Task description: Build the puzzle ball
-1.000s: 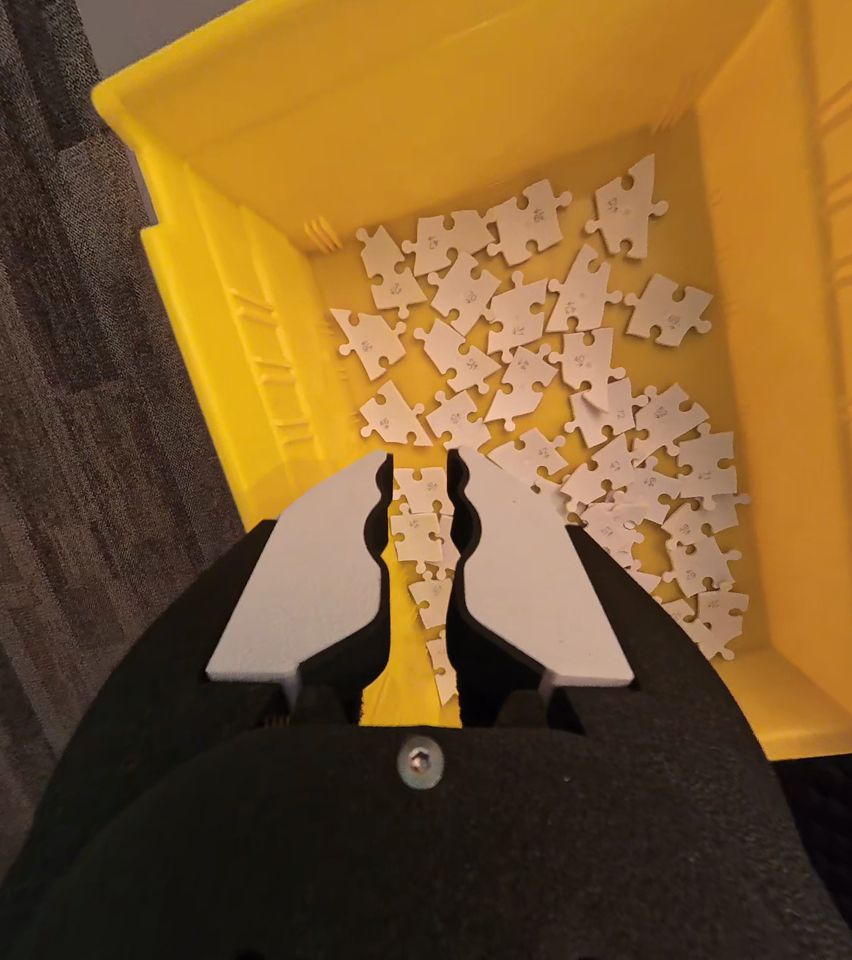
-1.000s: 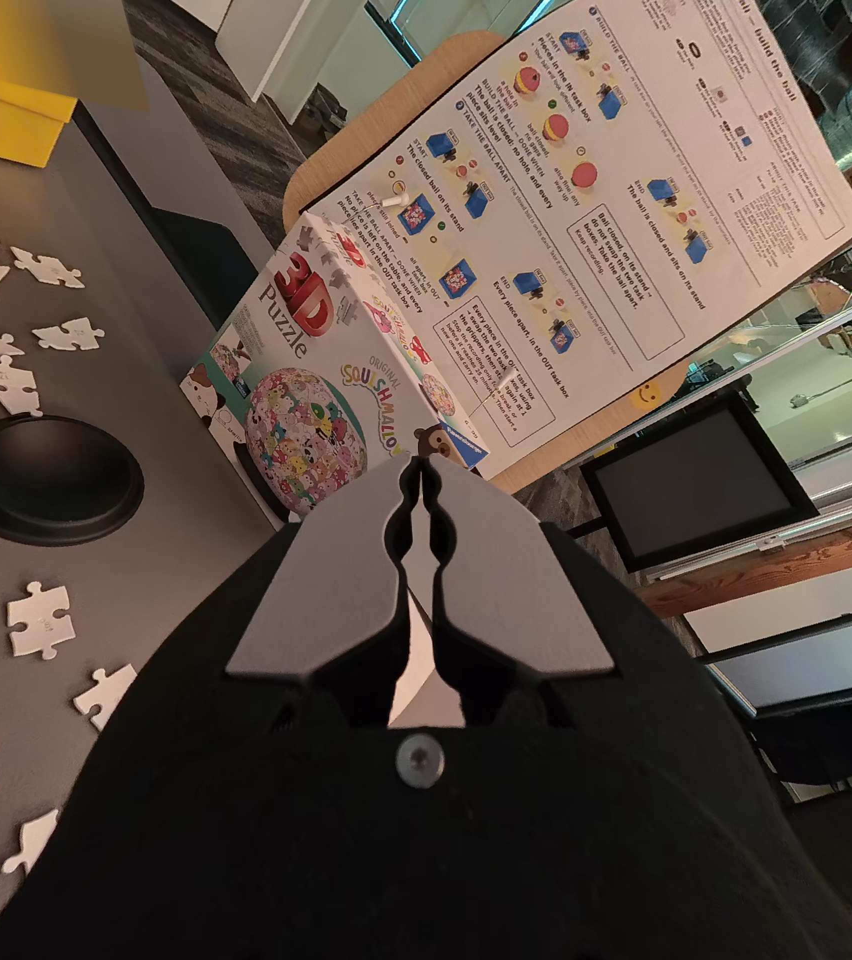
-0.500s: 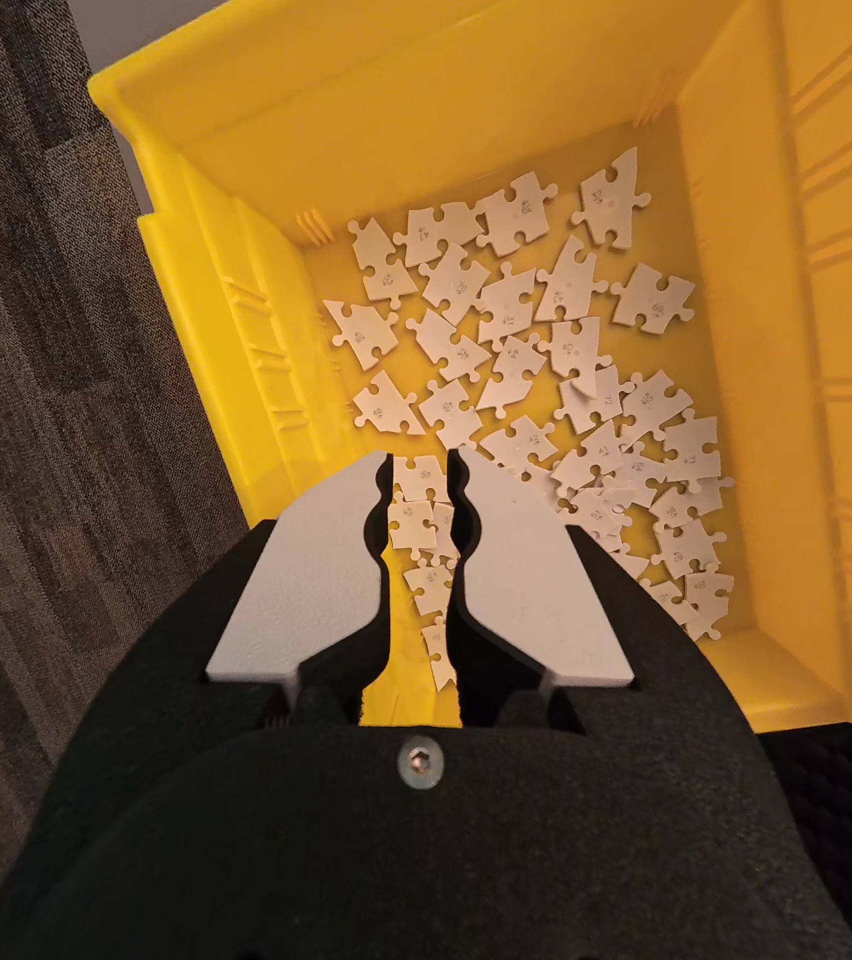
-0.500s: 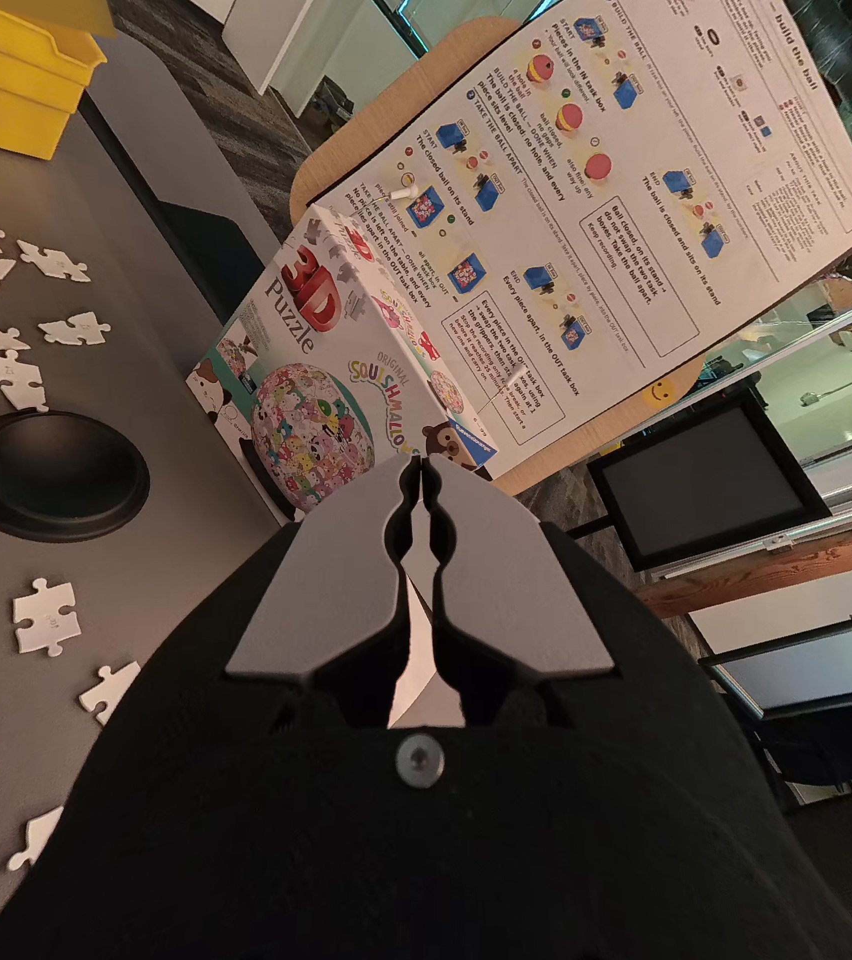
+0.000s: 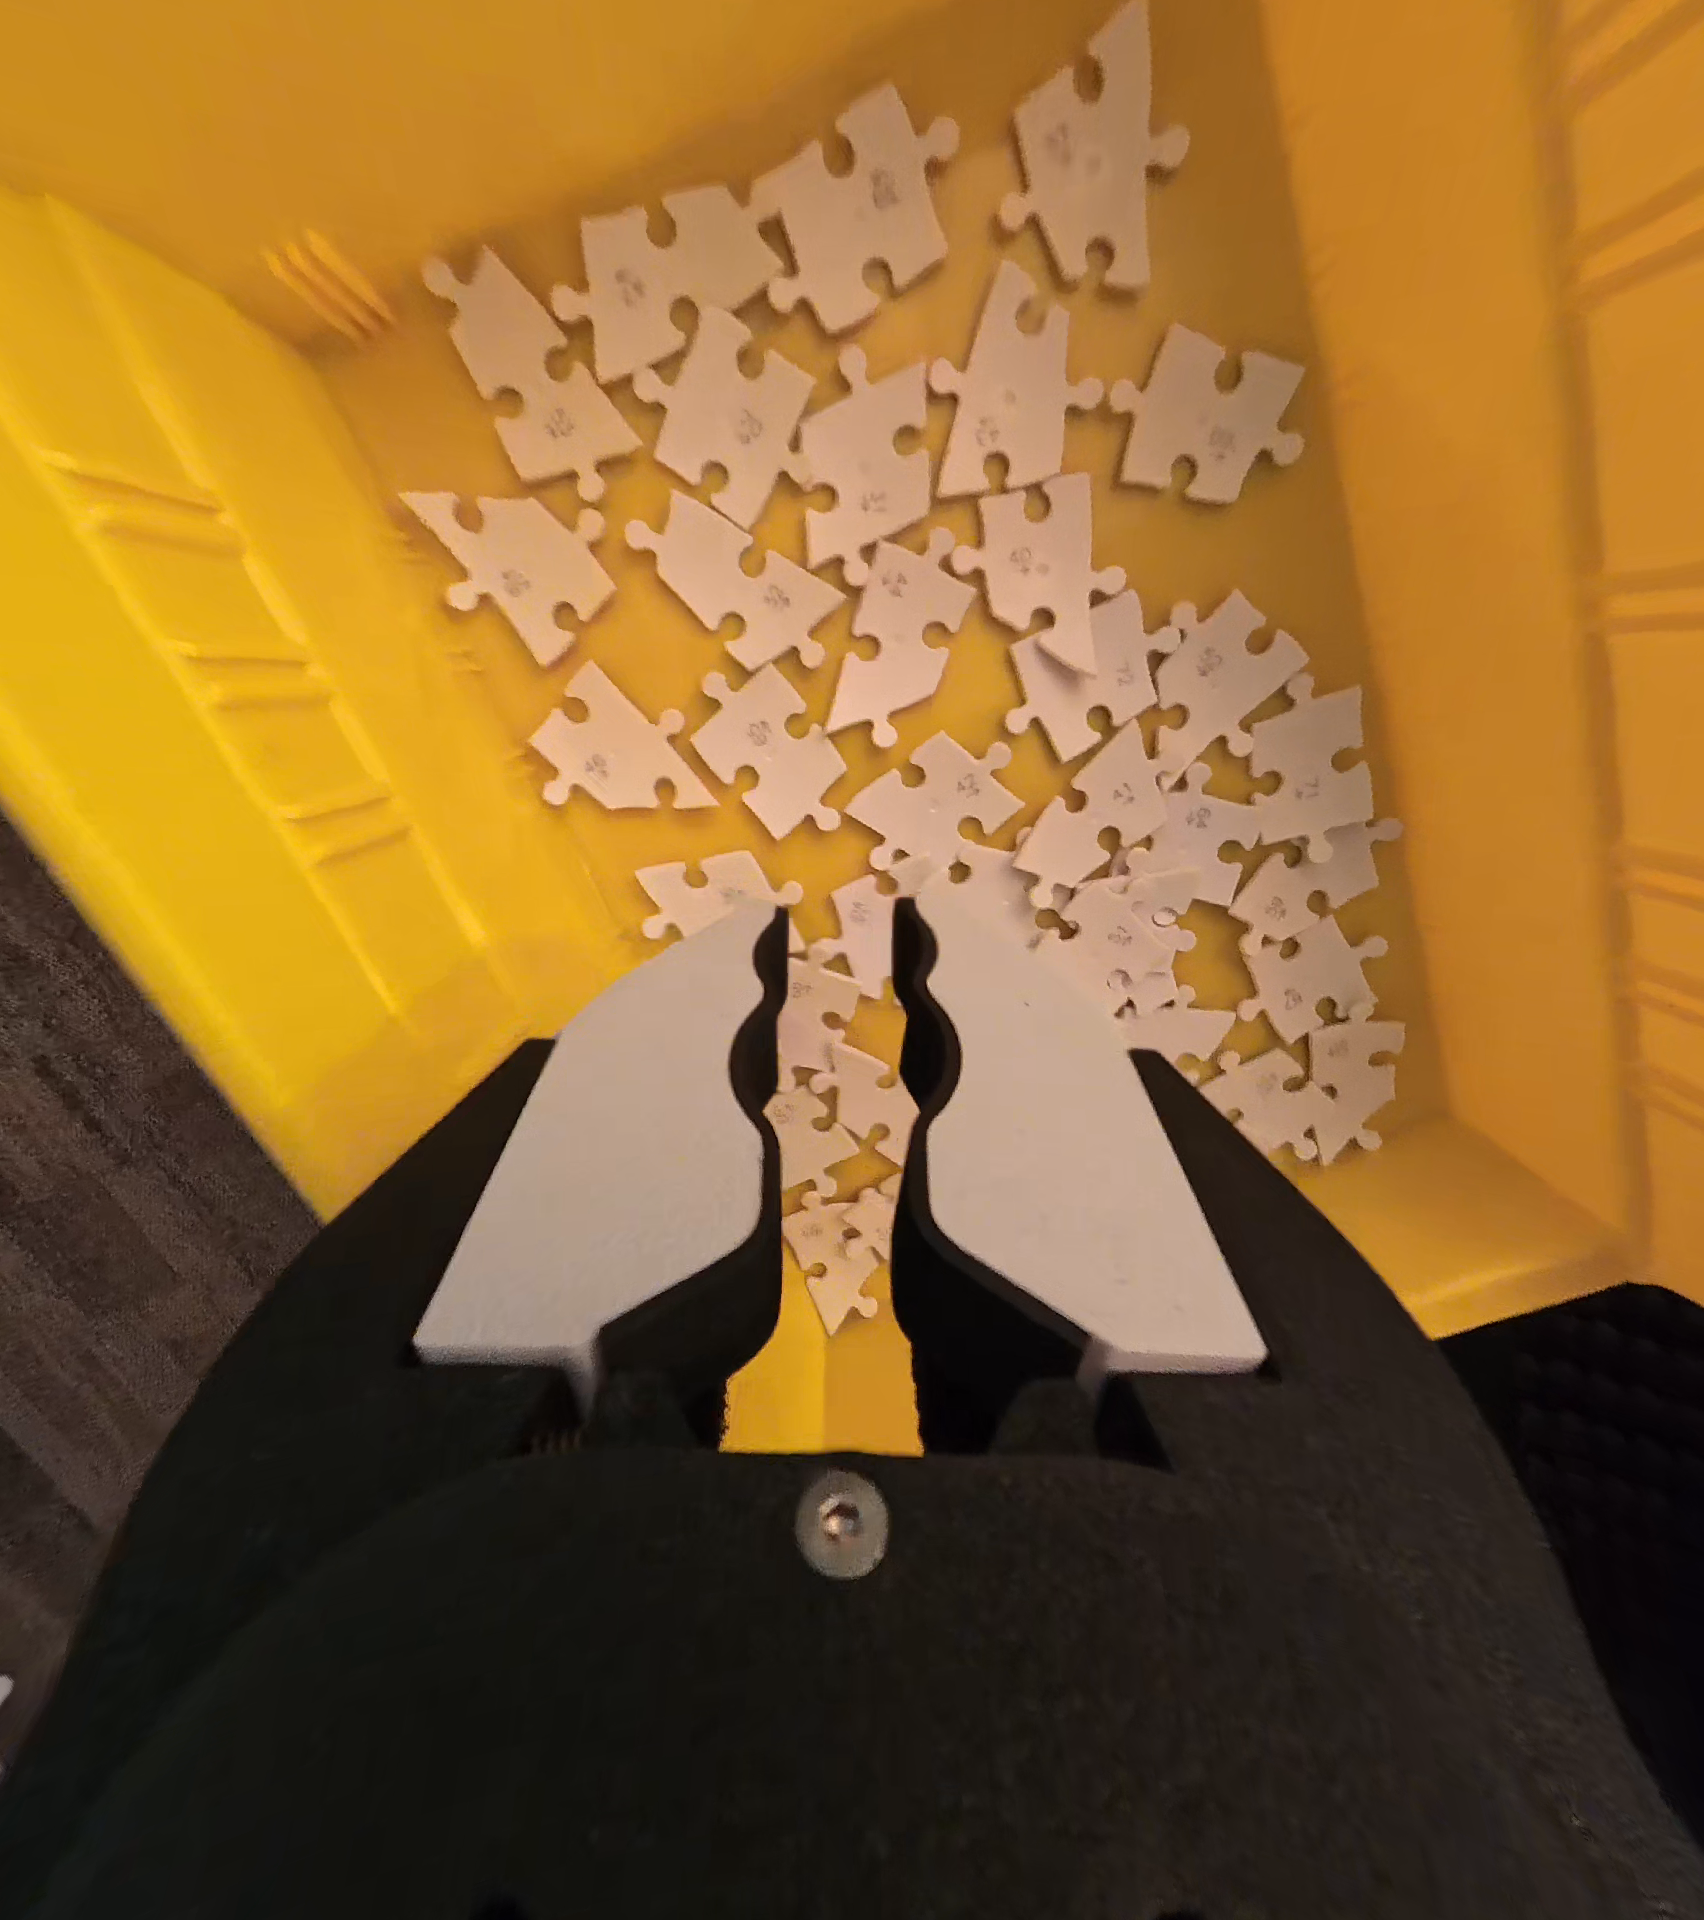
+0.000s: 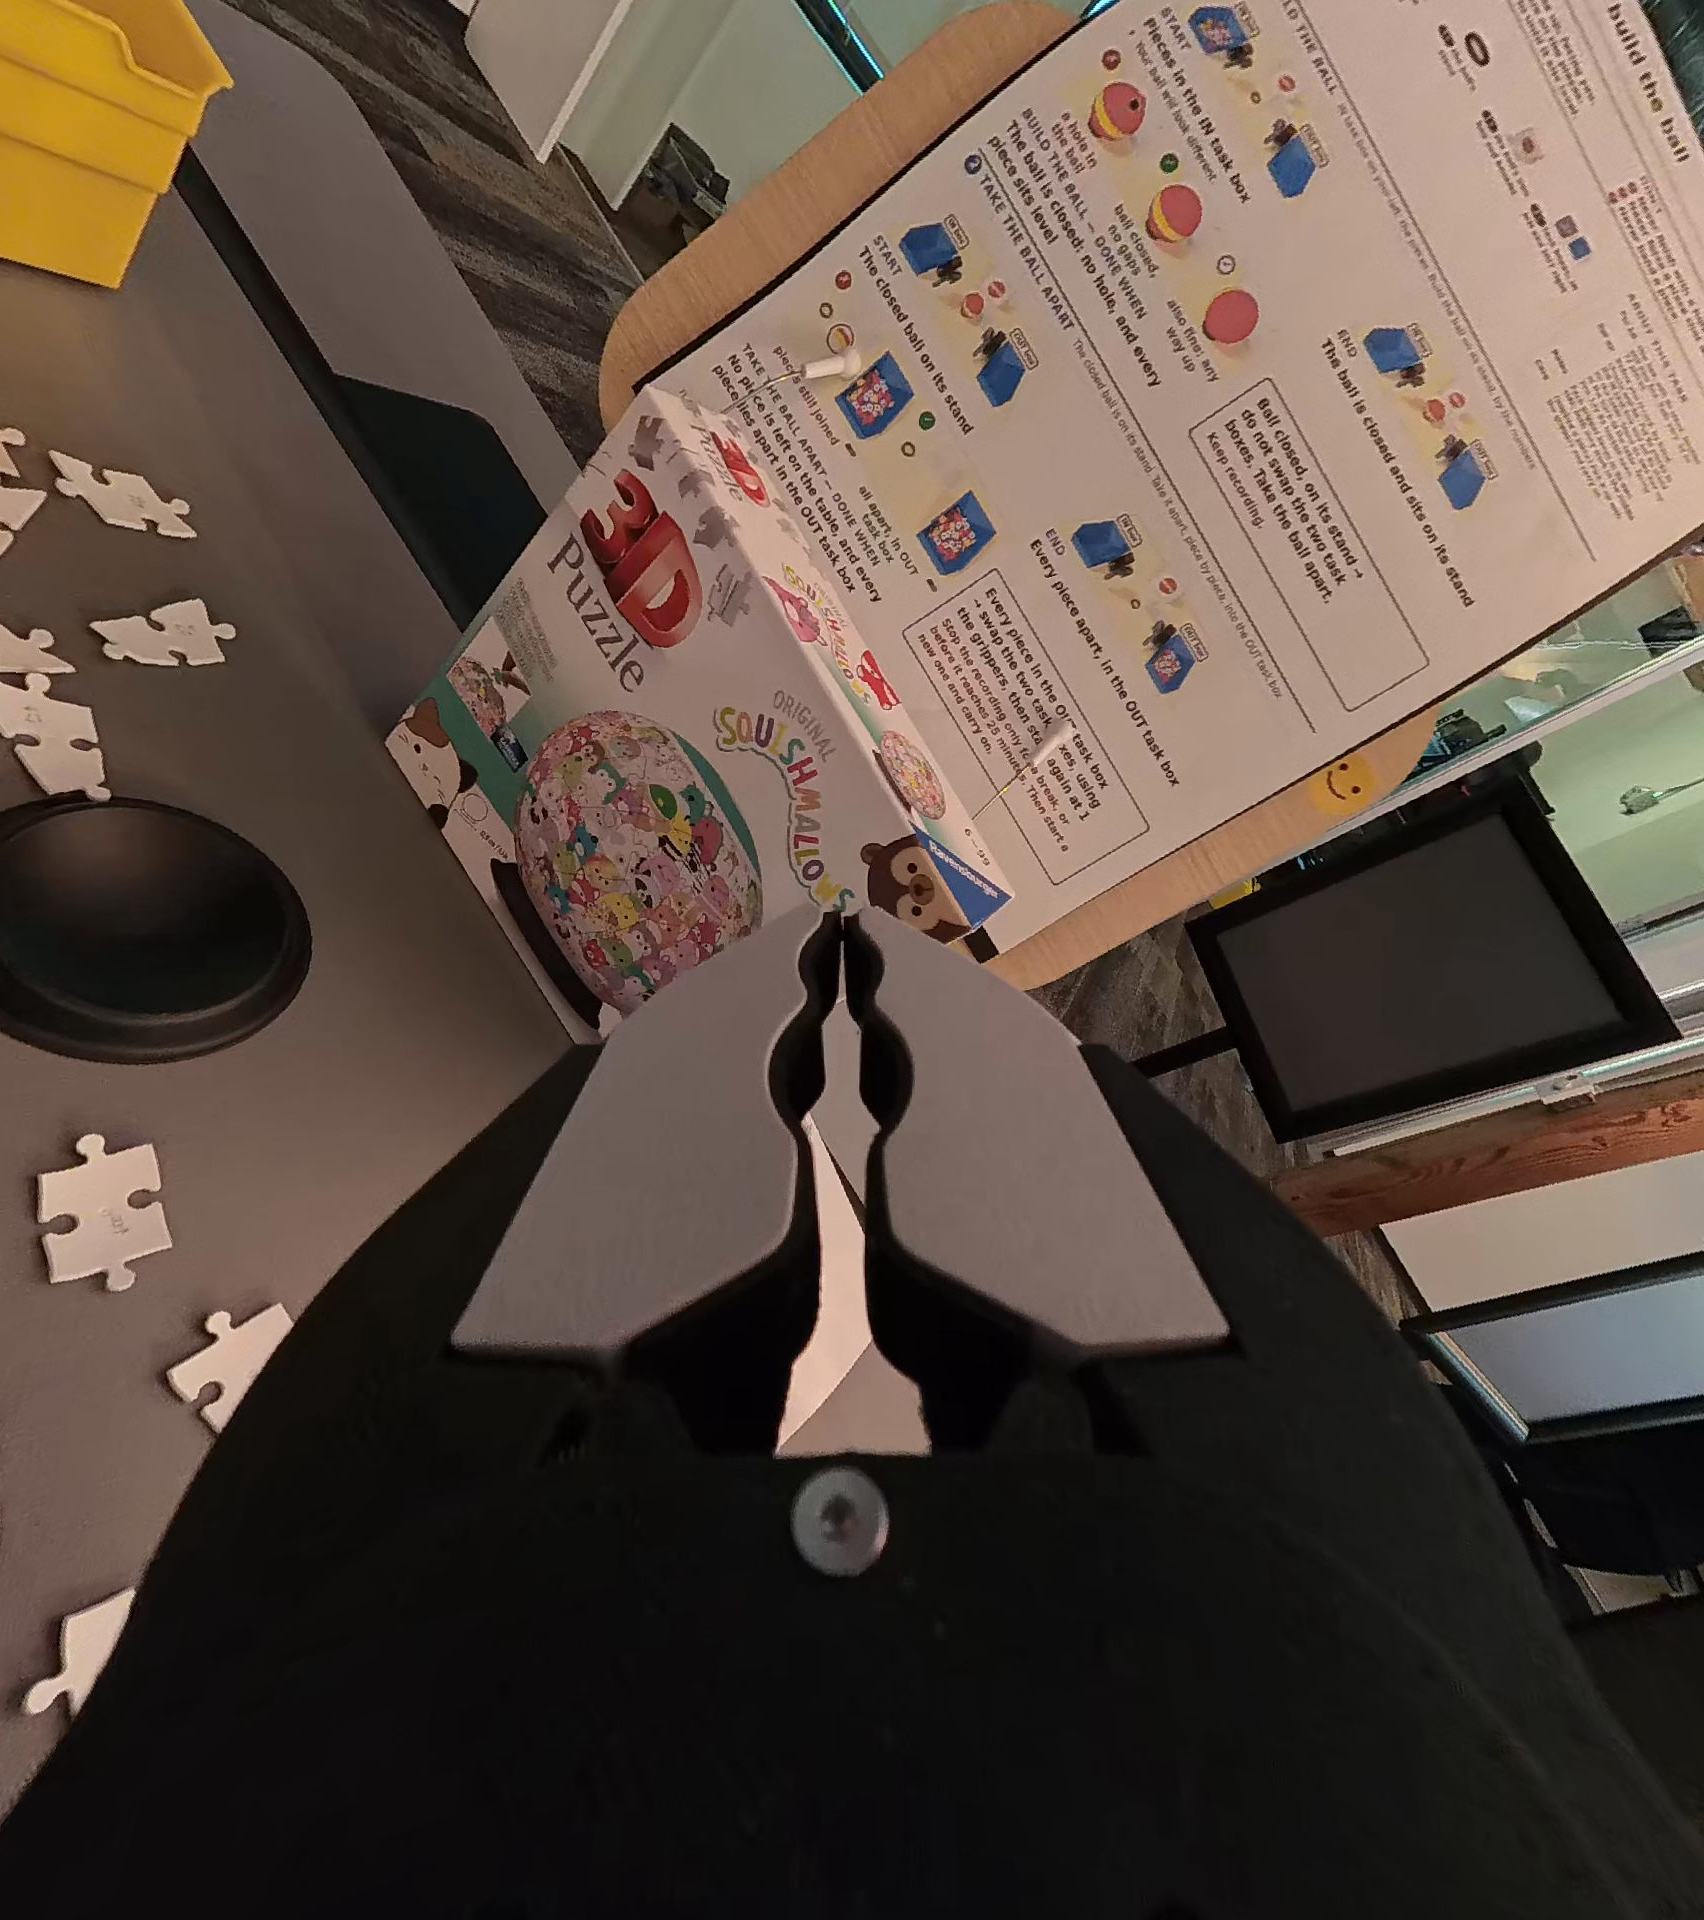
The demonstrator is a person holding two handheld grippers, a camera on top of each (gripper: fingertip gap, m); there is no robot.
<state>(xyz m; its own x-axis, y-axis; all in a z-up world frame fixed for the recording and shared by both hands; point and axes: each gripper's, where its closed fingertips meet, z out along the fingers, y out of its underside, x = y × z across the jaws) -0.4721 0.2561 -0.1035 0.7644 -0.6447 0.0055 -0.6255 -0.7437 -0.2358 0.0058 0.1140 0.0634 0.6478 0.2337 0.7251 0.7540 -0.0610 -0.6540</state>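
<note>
1. Your left claw [image 5: 840, 912] is hanging over the yellow bin [image 5: 204, 582], jaws a narrow gap apart, gripping nothing.
2. White puzzle pieces [image 5: 889, 582] are lying scattered across the bin floor.
3. Your right claw [image 6: 842, 923] is sitting with tips touching, empty.
4. More loose pieces [image 6: 105, 1210] are lying on the grey surface [image 6: 328, 1122] around the black stand [image 6: 112, 927], near the puzzle box [image 6: 682, 717].

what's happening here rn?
A person is building a puzzle ball with two handheld grippers. The left gripper, open and empty, hangs over loose white pieces in a yellow bin. The right gripper is shut and empty above the table, near the black stand.
</note>
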